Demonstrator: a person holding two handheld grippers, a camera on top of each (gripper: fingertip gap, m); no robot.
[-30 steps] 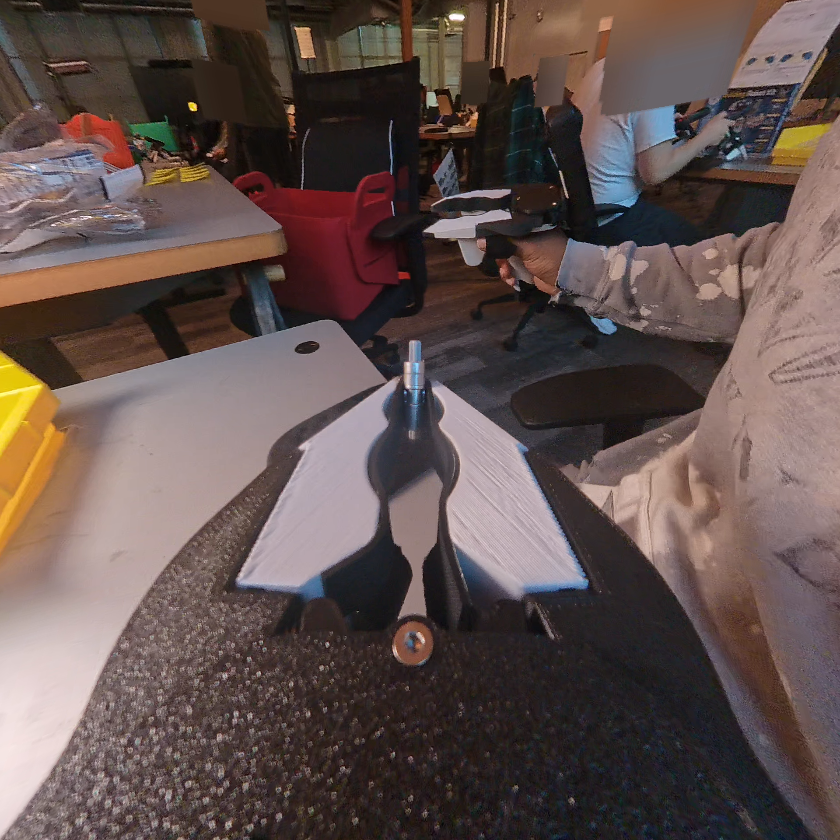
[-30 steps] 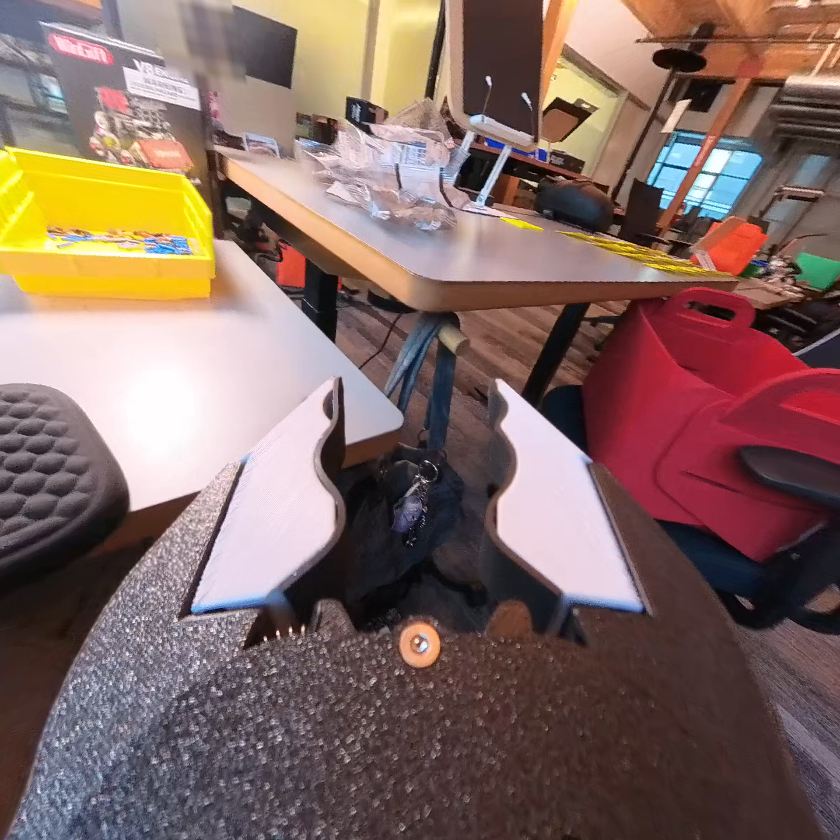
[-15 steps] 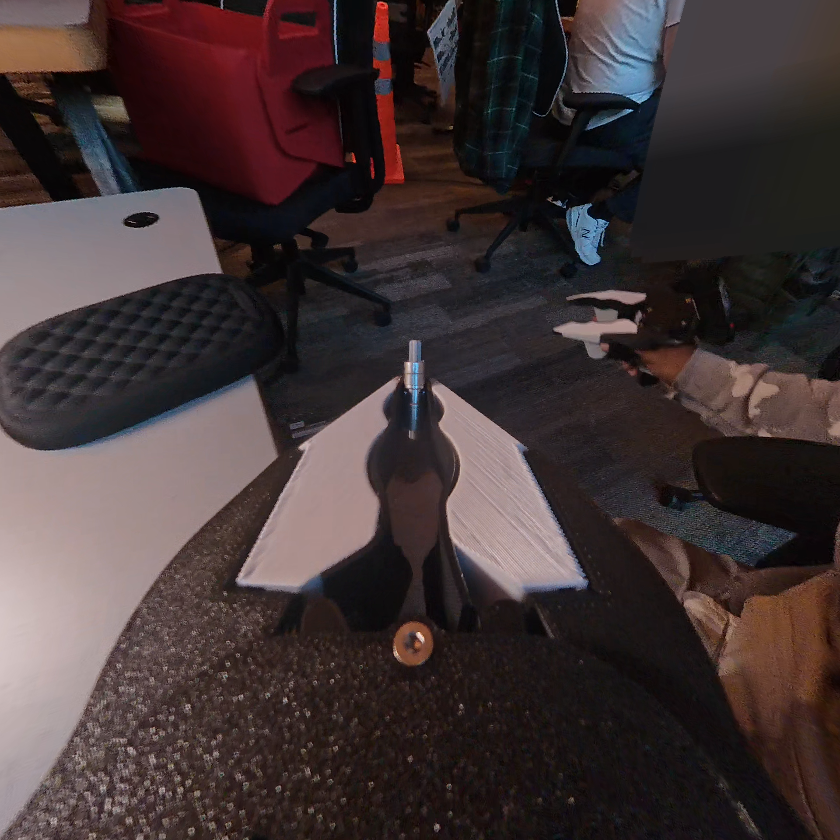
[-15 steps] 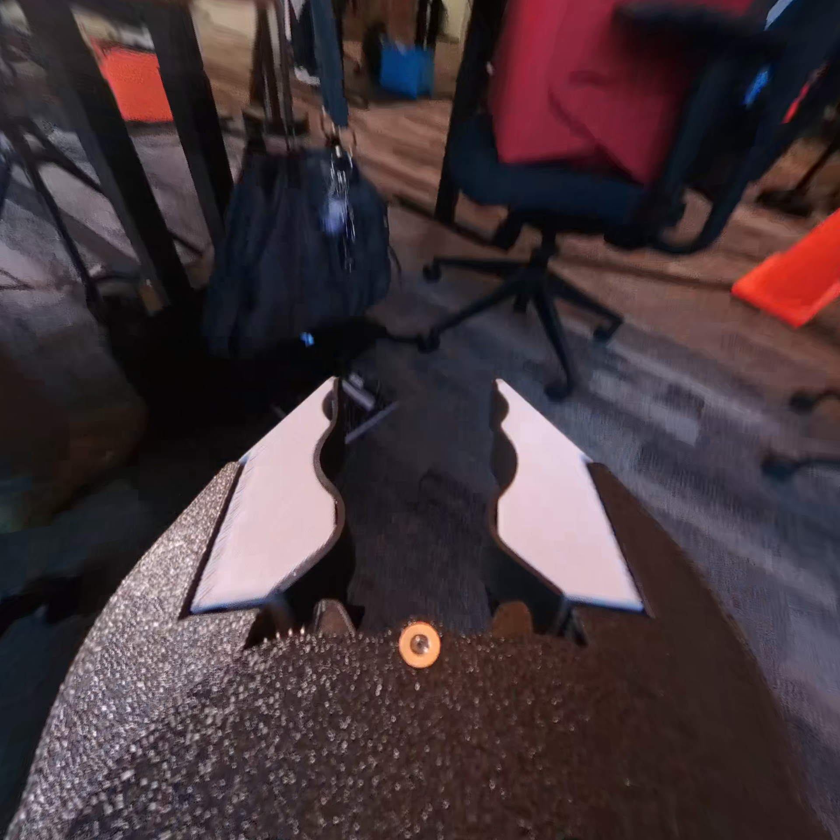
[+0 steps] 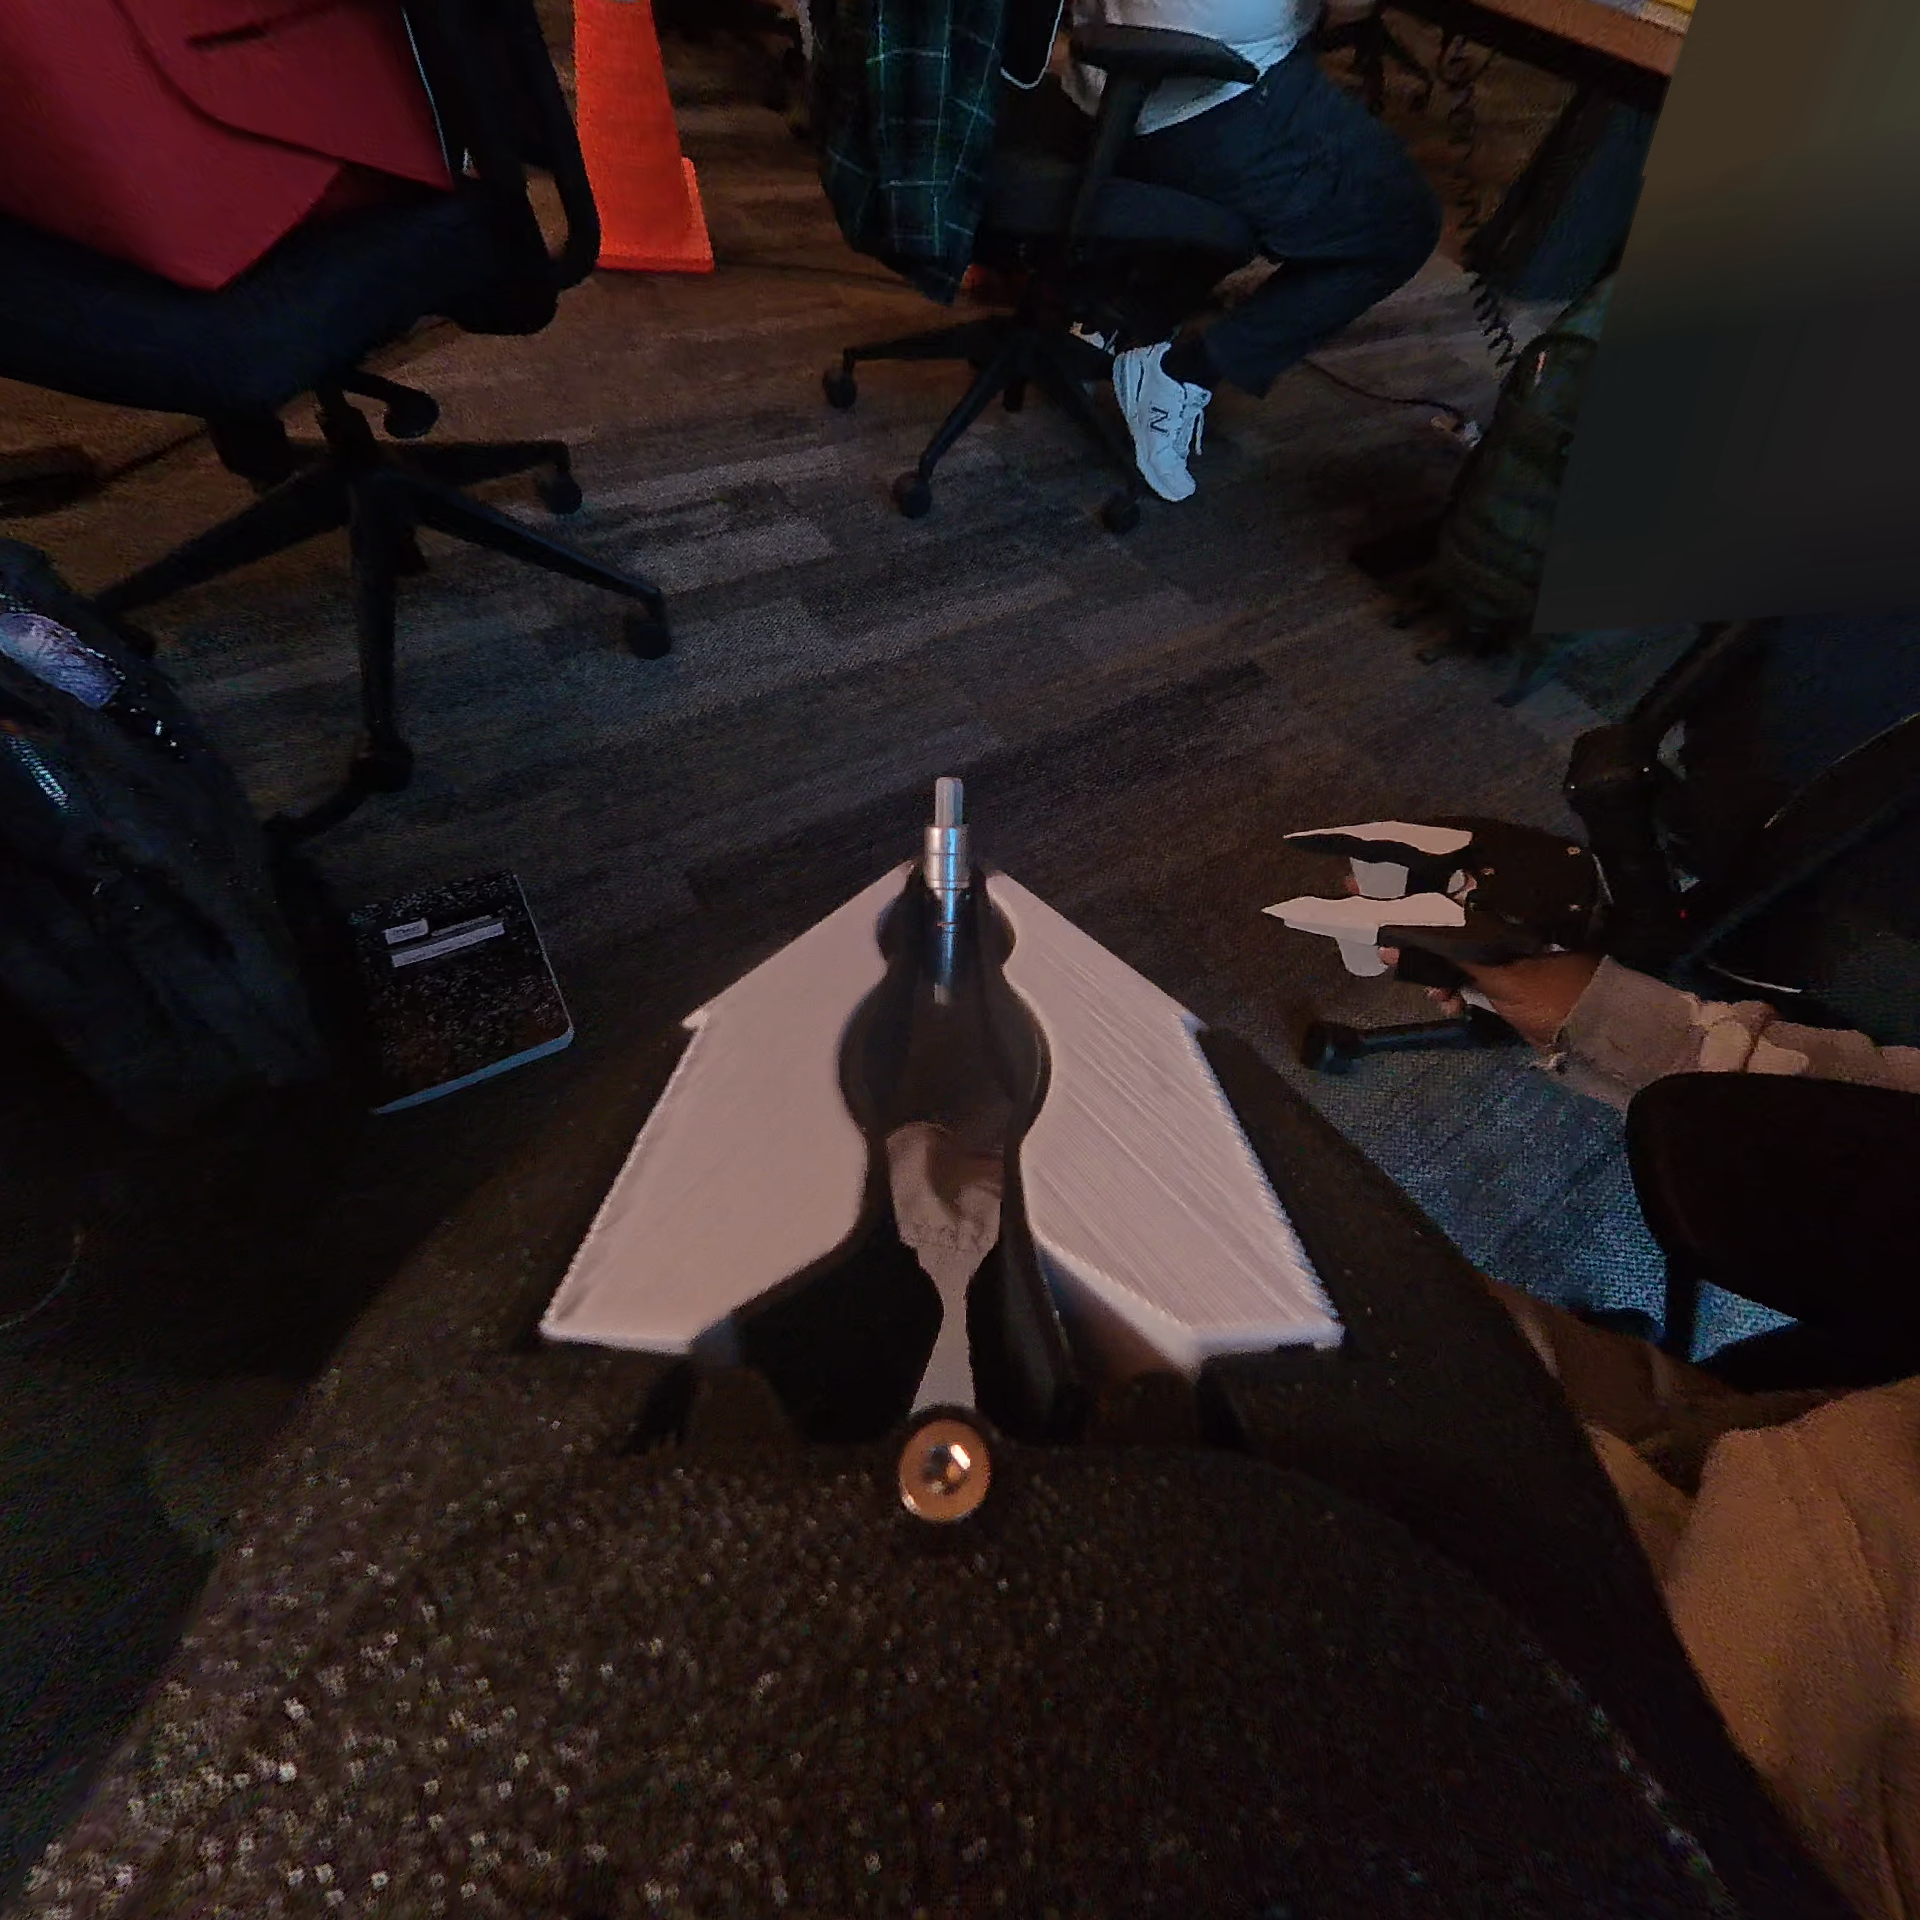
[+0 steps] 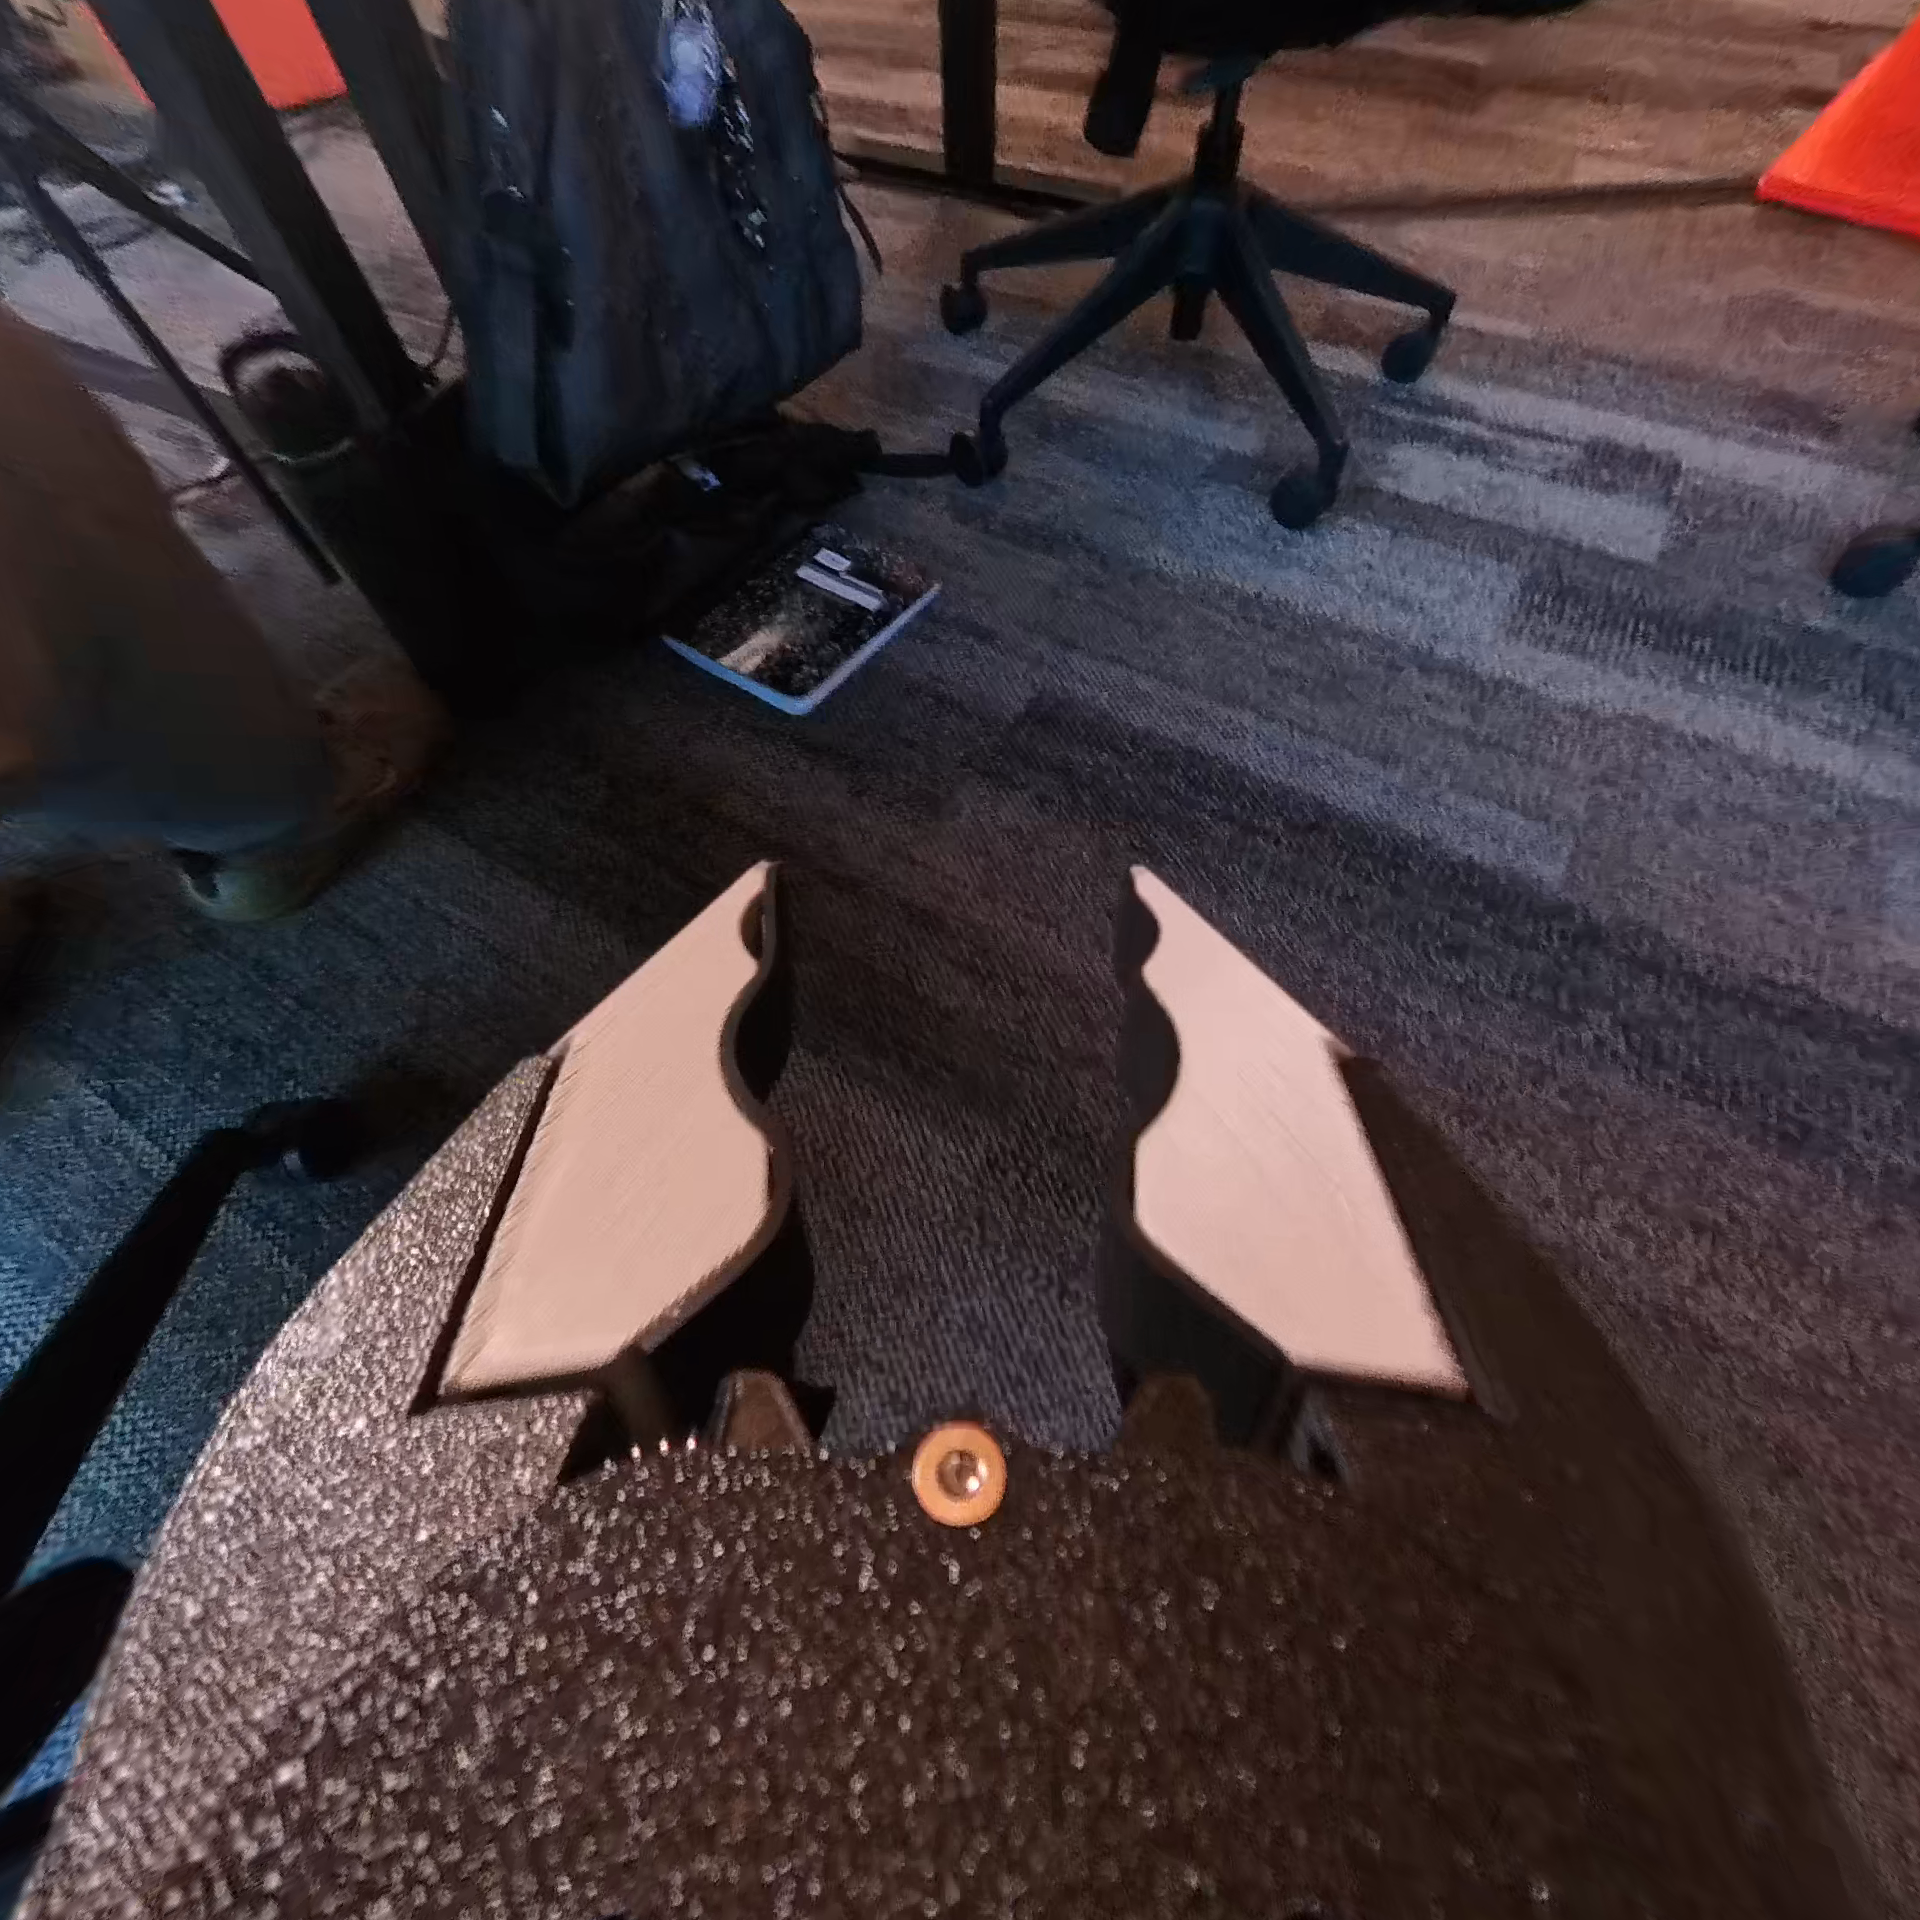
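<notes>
Left claw: white fingers drawn together on a small metal pin. The pin is pinched between the tips, silver end poking out forward past them, dark shaft running back into the gap. Claw and pin hang in the air above the floor; nothing under them but carpet, grey and dark in streaked tiles.

Right claw: fingers spread wide, nothing between them, only carpet visible through the gap. In the left wrist view it sits off to the right of the left claw, well apart, gripped by a hand in a pale mottled sleeve.

Floor around the claws:
- Speckled black notebook lying flat on the carpet, left of the left claw; ahead and left of the right claw.
- Dark backpack standing just behind the notebook, beside black table legs.
- Office chair with a black star base on castors, ahead of the right claw.
- Orange traffic cone, far ahead and left of the left claw.
- Second office chair ahead, a seated person in dark trousers and a white shoe.

Room dim; right wrist view slightly blurred.
</notes>
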